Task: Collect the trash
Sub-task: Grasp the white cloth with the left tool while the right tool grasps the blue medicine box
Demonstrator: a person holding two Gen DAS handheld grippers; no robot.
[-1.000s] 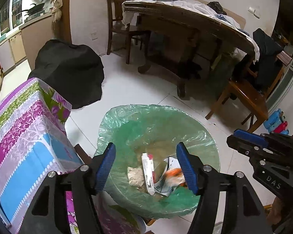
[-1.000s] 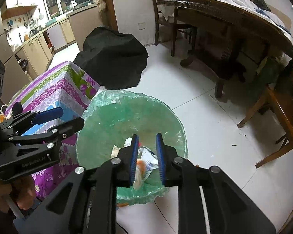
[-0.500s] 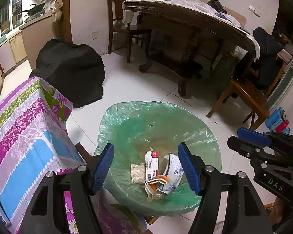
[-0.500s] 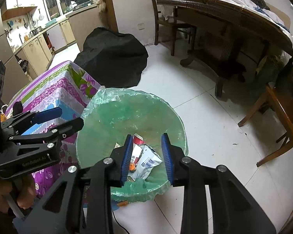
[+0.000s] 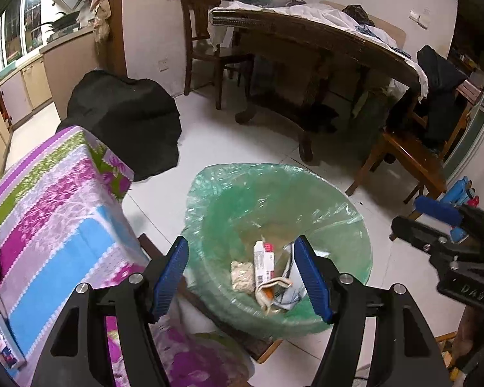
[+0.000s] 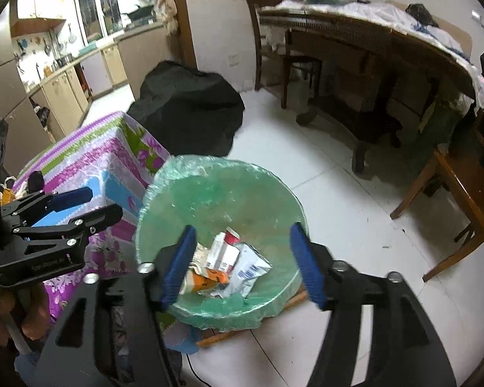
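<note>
A bin lined with a green plastic bag (image 5: 229,193) stands on the white floor; it also shows in the right wrist view (image 6: 216,190). Inside lie a white and red carton (image 5: 264,258), crumpled wrappers (image 6: 248,266) and an orange packet (image 6: 206,279). My left gripper (image 5: 242,277) is open and empty above the bin's near rim. My right gripper (image 6: 242,262) is wide open and empty above the trash. The right gripper shows at the right edge of the left wrist view (image 5: 435,222).
A table with a striped floral cloth (image 5: 48,213) stands left of the bin. A black bag (image 5: 129,119) lies behind it. A wooden dining table (image 5: 322,42) and chairs (image 5: 409,158) stand farther back and right. Kitchen counters (image 6: 80,74) are at far left.
My right gripper opened from nearly shut to wide open, and the wrapper it held dropped into the bin. Both grippers drew back slightly from the bin.
</note>
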